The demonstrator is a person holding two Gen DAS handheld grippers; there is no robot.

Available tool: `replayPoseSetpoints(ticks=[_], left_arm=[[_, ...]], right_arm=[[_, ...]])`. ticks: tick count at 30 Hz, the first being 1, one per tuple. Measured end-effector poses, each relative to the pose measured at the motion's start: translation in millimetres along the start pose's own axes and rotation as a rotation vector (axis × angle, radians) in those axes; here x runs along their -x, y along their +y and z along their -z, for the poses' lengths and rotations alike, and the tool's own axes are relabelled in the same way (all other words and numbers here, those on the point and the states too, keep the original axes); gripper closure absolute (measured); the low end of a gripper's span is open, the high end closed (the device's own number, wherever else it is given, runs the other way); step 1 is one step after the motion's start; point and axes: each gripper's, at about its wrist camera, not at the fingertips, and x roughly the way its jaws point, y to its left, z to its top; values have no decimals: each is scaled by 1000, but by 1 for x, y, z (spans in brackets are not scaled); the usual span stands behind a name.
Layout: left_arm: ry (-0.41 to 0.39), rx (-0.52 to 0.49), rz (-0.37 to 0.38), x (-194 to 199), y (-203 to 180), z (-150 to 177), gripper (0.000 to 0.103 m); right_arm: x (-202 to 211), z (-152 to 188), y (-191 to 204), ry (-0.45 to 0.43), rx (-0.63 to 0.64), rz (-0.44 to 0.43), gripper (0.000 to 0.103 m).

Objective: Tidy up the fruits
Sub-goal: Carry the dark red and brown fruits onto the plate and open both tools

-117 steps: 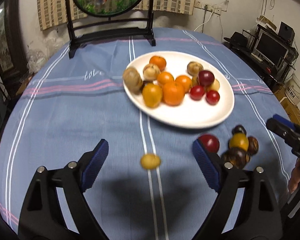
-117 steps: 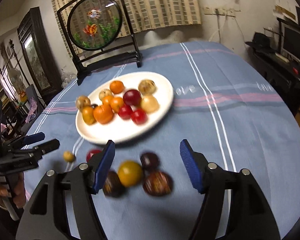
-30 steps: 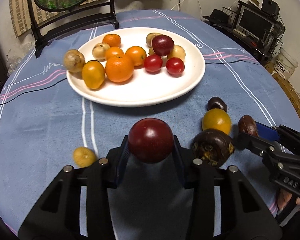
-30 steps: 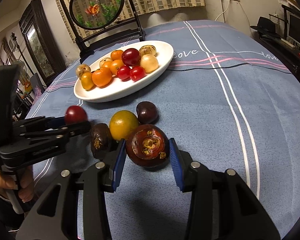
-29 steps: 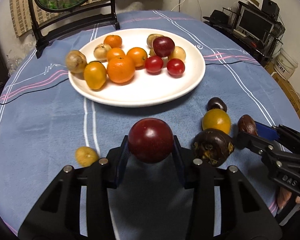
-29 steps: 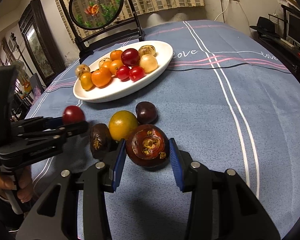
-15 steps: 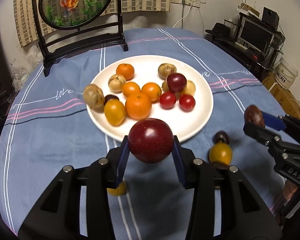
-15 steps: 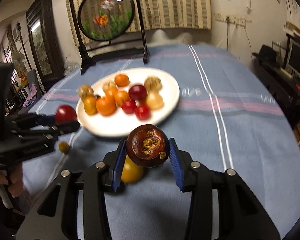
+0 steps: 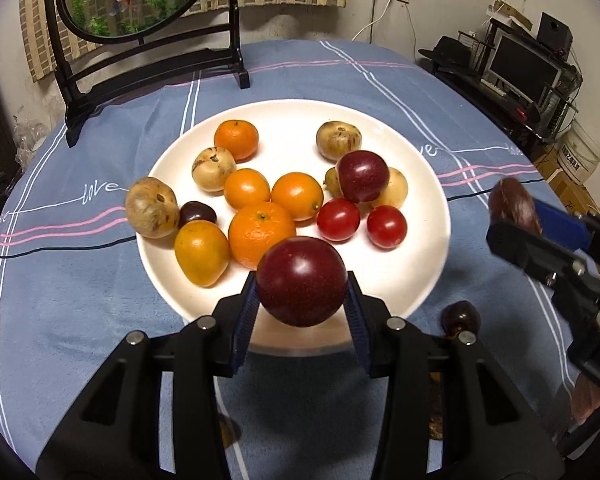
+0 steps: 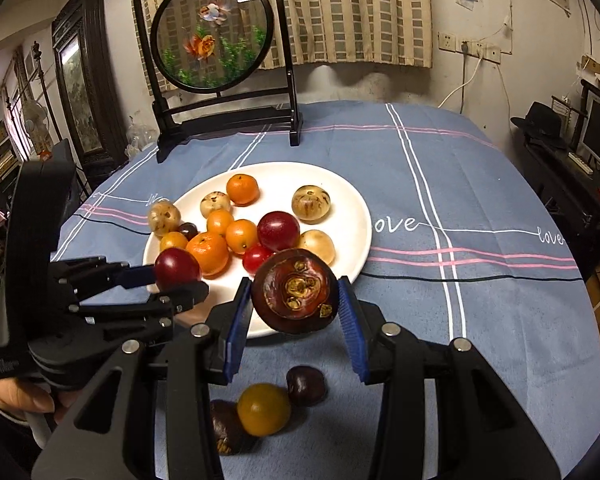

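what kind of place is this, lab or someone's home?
Most likely a lived-in home, not a lab: a table under a blue "love" tablecloth, a goldfish screen on a stand, a striped curtain, and a cluttered computer desk.

A blue tablecloth [image 10: 480, 320] with white and pink stripes and the word "love" in white covered the round table. At its far edge stood a round painted screen [image 10: 214, 36] in a black stand [image 10: 228, 114], showing orange fish and green plants. Behind it a striped curtain [image 10: 360, 12] hung on the wall, with sockets [image 10: 470, 50] and a white cable [image 10: 460, 88] to its right. A dark framed picture [image 10: 80, 92] stood at the left. To the right were a black hat [image 10: 542, 120], a monitor [image 9: 524, 70], a small speaker [image 9: 554, 36] and a white bucket [image 9: 584, 152] on the floor.
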Motion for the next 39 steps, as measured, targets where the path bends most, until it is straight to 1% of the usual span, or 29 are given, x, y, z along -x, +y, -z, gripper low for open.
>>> replayPoseSetpoints(ticks=[6,10,12,15,17,19,20,21,22,23,24,26,29,31,33,39], left_arm=[[18,12,-12,-14,5,1,60],[16,18,-20,-19,7,1,59],[9,20,-13,-20,8,0,58],[-17,17,-32,-20,9,-1,57],[-18,29,-21,-21,11,-1,56],[-19,41,-9,-21,14,-2,51],[-27,45,-9,-19,15,-2,45],[-31,49,-1,-17,17,-2,39],[-34,57,11,-14,19,-3,35],[-46,66,9,-10,21,-3,28],[-63,71,-1,-7,23,-4,24],[-110,73,-30,4,27,-5,21],[-144,70,-31,14,29,-5,16],[-144,74,-30,15,31,-4,15],[-138,85,-31,15,33,-4,14],[-124,88,-48,9,35,-1,14]], right_arm=[[-25,-26,7,0,34,30,60],[-44,-45,13,0,35,16,60],[-52,-51,15,4,33,10,60],[-68,-57,21,22,37,13,60],[-77,-61,25,34,43,20,60],[-89,-64,28,54,43,17,60],[-93,-65,29,60,40,10,60],[-97,-67,29,60,34,-2,57],[-98,-68,30,55,25,-4,54],[-100,-70,29,50,14,-5,51],[-100,-72,28,45,-3,-8,46],[-100,-73,25,44,-28,-14,46],[-90,-73,22,37,-33,0,46],[-76,-67,18,27,-28,3,46],[-61,-57,11,23,-26,38,46],[-25,-17,-20,41,-116,48,46]])
